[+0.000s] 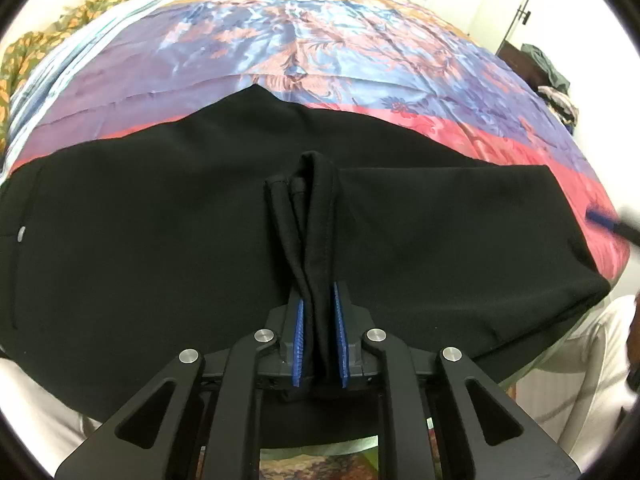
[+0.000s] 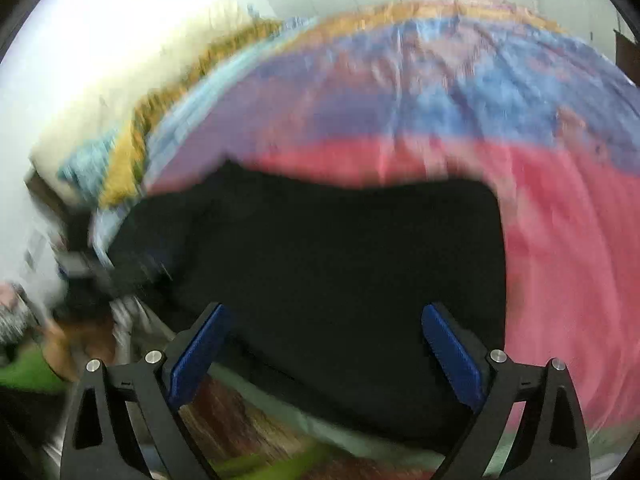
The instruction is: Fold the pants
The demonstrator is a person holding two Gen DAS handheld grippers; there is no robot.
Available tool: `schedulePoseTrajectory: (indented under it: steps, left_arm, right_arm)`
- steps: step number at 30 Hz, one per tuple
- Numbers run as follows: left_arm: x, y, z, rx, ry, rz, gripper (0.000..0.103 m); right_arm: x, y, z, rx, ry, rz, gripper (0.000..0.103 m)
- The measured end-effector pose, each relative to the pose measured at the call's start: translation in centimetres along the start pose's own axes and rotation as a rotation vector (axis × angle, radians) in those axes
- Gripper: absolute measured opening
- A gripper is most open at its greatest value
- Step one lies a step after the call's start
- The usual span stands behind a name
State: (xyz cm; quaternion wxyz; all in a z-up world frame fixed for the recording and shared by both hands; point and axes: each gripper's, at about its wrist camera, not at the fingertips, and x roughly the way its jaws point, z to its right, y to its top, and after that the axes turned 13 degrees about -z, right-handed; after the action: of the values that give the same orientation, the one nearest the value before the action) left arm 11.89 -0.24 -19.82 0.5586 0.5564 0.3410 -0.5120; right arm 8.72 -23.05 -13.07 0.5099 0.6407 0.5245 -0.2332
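Left gripper [image 1: 320, 300] pinches a bunched hem of the black pants [image 1: 160, 240], which lie spread ahead of it on the floral bedspread [image 1: 320, 40]. Right gripper [image 2: 324, 320] hangs with jaws wide apart and empty above the pants' near edge.

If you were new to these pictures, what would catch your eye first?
The black pants spread across the near edge of the bright red, blue and orange bedspread. Next, the left tool, its blue pads clamping a bunched hem, while the right tool hangs open above the pants.
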Motion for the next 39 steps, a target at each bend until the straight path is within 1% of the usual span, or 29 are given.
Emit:
schedulePoseTrajectory:
  steps: [2,4,5,6,7,10,11,14,16,17,18,20,22,24,25,26,27,28,29,30,31,32,33,35,37,39]
  left_arm:
    - [0.0,-0.1,-0.1,-0.001,-0.005,0.001,0.013]
    - [0.0,-0.1,-0.2,-0.003,-0.012,0.001,0.013]
    - [0.0,-0.1,-0.2,-0.004,-0.017,0.001,0.015]
    - [0.0,-0.1,-0.3,-0.005,-0.025,0.001,0.015]
    - [0.1,-0.1,-0.3,-0.005,-0.026,0.002,0.016]
    - [0.1,-0.2,-0.4,-0.01,-0.033,0.003,0.016]
    - [0.1,-0.2,-0.5,-0.013,-0.037,0.001,0.016]
    - [0.2,-0.1,-0.5,-0.015,-0.04,-0.003,0.017]
    - [0.2,-0.2,-0.4,-0.014,-0.039,-0.002,0.017]
    - [0.2,-0.1,-0.4,-0.015,-0.04,-0.002,0.017]
    - [0.2,-0.1,-0.4,-0.016,-0.041,-0.002,0.017]
    - [0.2,-0.2,-0.4,-0.013,-0.04,-0.003,0.02]
    - [0.2,-0.2,-0.3,-0.007,-0.031,0.001,0.021]
    - [0.1,-0.2,-0.2,-0.001,-0.025,0.007,0.022]
    - [0.1,-0.2,-0.2,0.002,-0.023,0.008,0.027]
    - [0.1,-0.2,-0.1,0.005,-0.021,0.009,0.035]
    - [0.1,-0.3,0.0,0.01,-0.027,0.008,0.04]
    - [0.1,-0.3,0.2,0.015,-0.036,0.009,0.051]
    - [0.0,-0.3,0.3,0.019,-0.041,0.011,0.061]
    - [-0.1,-0.4,0.6,0.027,-0.041,0.015,0.065]
    - [-0.3,-0.5,0.8,0.034,-0.035,0.019,0.072]
    - [-0.5,-0.5,1.1,0.042,-0.025,0.026,0.075]
    - [-0.7,-0.6,1.2,0.046,-0.022,0.031,0.075]
    - [-1.3,-0.6,1.2,0.044,-0.037,0.047,0.076]
    - [-2.0,-0.7,0.7,0.021,-0.061,0.07,0.078]
    - [-2.7,-0.6,0.2,-0.009,-0.073,0.094,0.078]
  right_arm:
    - [-0.3,1.8,0.6,0.025,-0.019,0.029,0.097]
    - [1.3,3.1,2.3,0.091,-0.005,0.003,0.097]
    - [3.4,3.3,3.7,0.145,0.002,-0.064,0.097]
    - [5.9,3.1,5.0,0.194,0.009,-0.164,0.097]
    - [7.0,2.9,5.4,0.194,0.004,-0.191,0.097]
    - [5.8,2.8,3.4,0.116,-0.068,-0.163,0.096]
    - [4.8,2.7,2.5,0.101,-0.08,-0.132,0.096]
    - [1.1,1.4,-0.1,0.039,-0.062,-0.014,0.096]
    - [0.1,-0.4,-0.9,0.028,-0.057,0.022,0.097]
    - [0.3,-1.5,-1.0,0.035,-0.051,0.026,0.097]
    - [1.2,-2.9,-0.9,0.055,-0.051,0.009,0.098]
    - [3.5,-4.2,0.1,0.095,-0.052,-0.063,0.098]
    - [3.8,-5.3,-0.2,0.061,-0.082,-0.024,0.098]
    - [3.0,-4.6,-1.2,0.033,-0.115,-0.014,0.098]
    - [1.9,-4.4,-1.6,0.031,-0.105,0.029,0.098]
    - [1.5,-4.1,-1.6,0.028,-0.095,0.061,0.098]
    - [0.6,-4.2,-2.0,0.021,-0.087,0.106,0.098]
    - [0.2,-4.3,-2.2,0.014,-0.087,0.129,0.098]
    - [0.0,-4.3,-2.4,0.01,-0.085,0.139,0.099]
    - [0.7,-4.6,-2.4,0.013,-0.077,0.113,0.1]
    - [1.7,-4.8,-2.3,0.024,-0.083,0.068,0.1]
    - [2.6,-4.9,-2.1,0.036,-0.092,0.028,0.1]
    - [3.5,-5.3,-1.8,0.047,-0.107,-0.014,0.101]
    - [3.0,-5.7,-1.8,0.036,-0.108,0.012,0.1]
    - [2.5,-5.4,-1.9,0.038,-0.085,0.039,0.1]
    - [1.9,-5.4,-1.9,0.045,-0.09,0.076,0.1]
